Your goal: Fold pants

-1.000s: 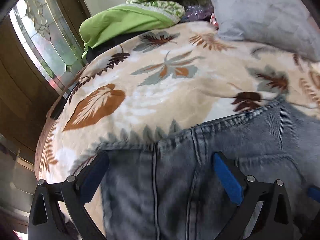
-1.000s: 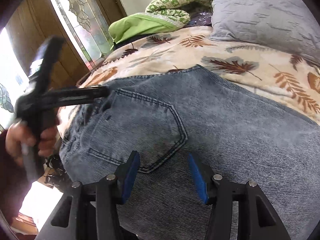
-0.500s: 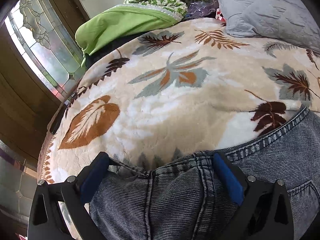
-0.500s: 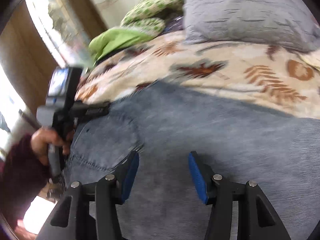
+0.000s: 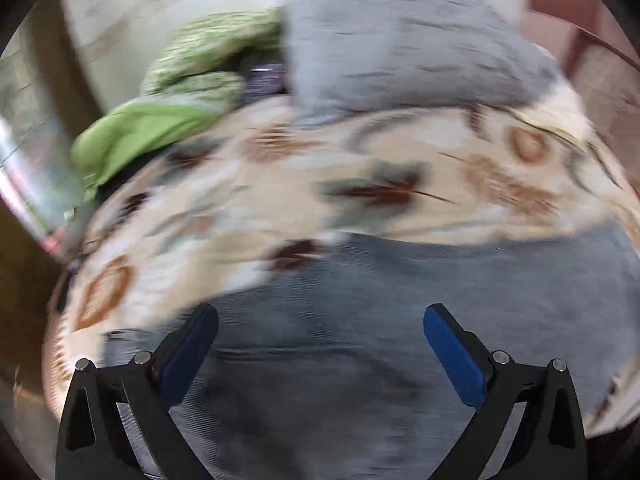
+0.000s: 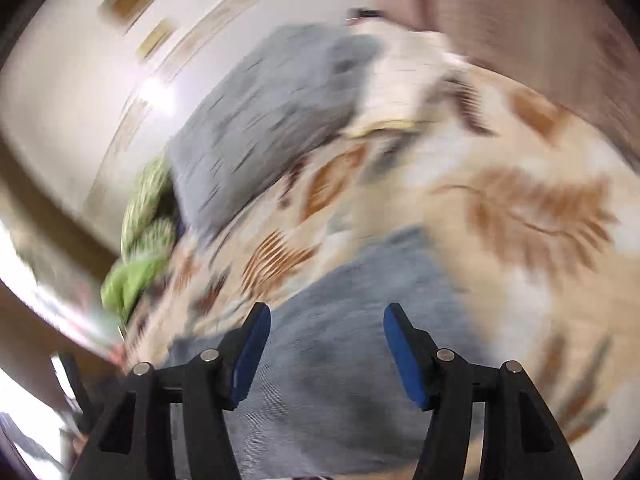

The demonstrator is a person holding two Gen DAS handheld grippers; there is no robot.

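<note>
Both wrist views motion-blurred, jeans (image 5: 360, 320) cut off below, seams unreadable, left gripper (image 5: 320, 344) wide apart and empty, right gripper (image 6: 326, 344) jaws opening over denim, gripping nothing, leaf-print blanket (image 5: 280, 184) smeared.

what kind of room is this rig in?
Most likely a home bedroom. The jeans lie on a bed covered by a cream leaf-print blanket, with a grey pillow at its far end and green bedding bunched beside it. Both views are motion-blurred, so finer detail is unclear.

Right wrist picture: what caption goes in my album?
Open right gripper, jaws opening, above blue denim pants on a cream leaf-patterned blanket.
</note>
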